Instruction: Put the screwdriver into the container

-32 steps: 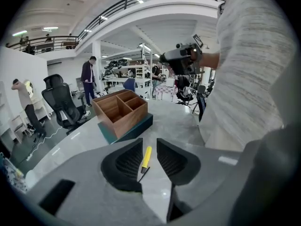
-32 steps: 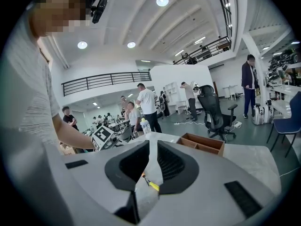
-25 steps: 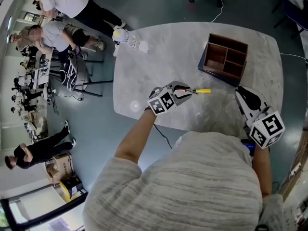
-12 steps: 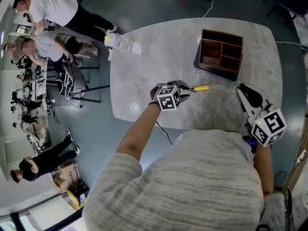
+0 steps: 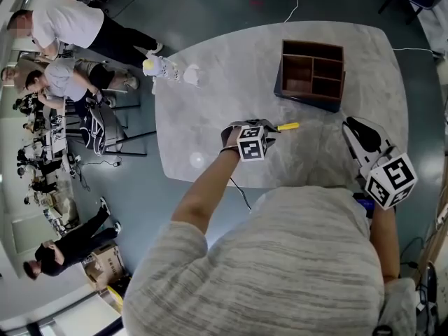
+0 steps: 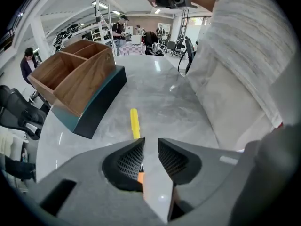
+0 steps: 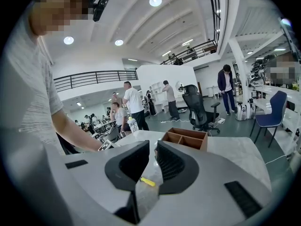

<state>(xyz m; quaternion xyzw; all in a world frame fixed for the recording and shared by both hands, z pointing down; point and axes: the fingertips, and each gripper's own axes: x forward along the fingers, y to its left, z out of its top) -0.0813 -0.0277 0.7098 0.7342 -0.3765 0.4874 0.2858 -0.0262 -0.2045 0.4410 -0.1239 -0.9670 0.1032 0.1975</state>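
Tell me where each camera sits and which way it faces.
Head view: on the head, steeply down at the table; torso, arms, left gripper, right gripper show.
Left gripper view: on that gripper, toward the container; its closing jaws straddle the screwdriver.
Right gripper view: on that gripper, across the table; open empty jaws, left forearm.
All share screwdriver, container.

floor [image 5: 133, 180]: grey-blue | ceiling lights [image 7: 155, 1]: on (round) | office chair [image 7: 200, 105]: black

Non-task items, head view
Marble table [image 5: 231, 82] at centre; white bottle [image 5: 155, 66] at its 10 o'clock corner; people [image 5: 66, 25] at 10 o'clock; cardboard box [image 5: 105, 263] at 7 o'clock.
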